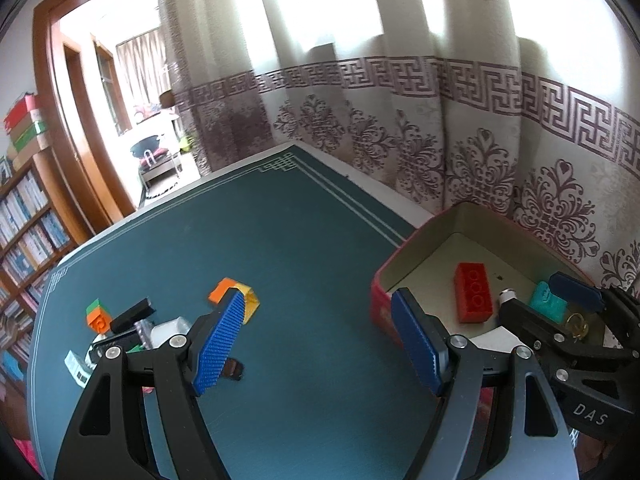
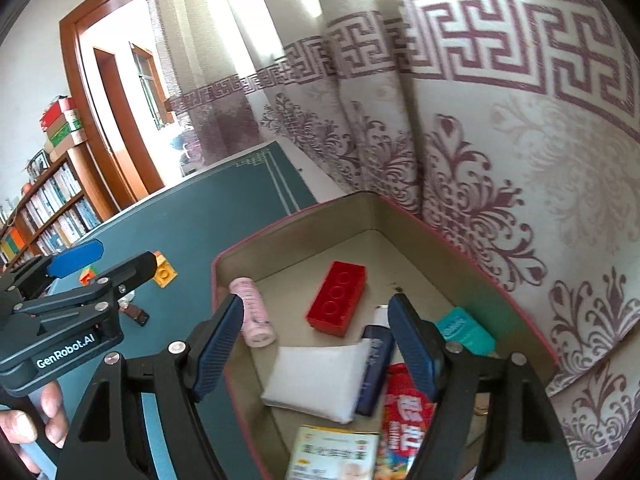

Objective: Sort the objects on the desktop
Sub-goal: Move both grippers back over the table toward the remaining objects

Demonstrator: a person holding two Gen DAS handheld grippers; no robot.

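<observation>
Clutter (image 1: 120,332) lies lower left, beside the left gripper (image 1: 316,340); both grippers' jaws spread, right gripper (image 2: 316,344) over the tin (image 2: 248,248).

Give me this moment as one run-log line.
left gripper: open, above mat | right gripper: open, empty, over tin | in tin: red brick, pink roll, white packet | on mat: orange-yellow block

I count one tin box (image 2: 224,276) at 3 o'clock on the counter (image 1: 304,240). Inside it: one red brick (image 2: 338,300), one pink roll (image 2: 254,312), one white packet (image 2: 316,380), one teal packet (image 2: 466,330), one dark blue tube (image 2: 376,364). At 9 o'clock I see one yellow brick (image 2: 166,272).
</observation>
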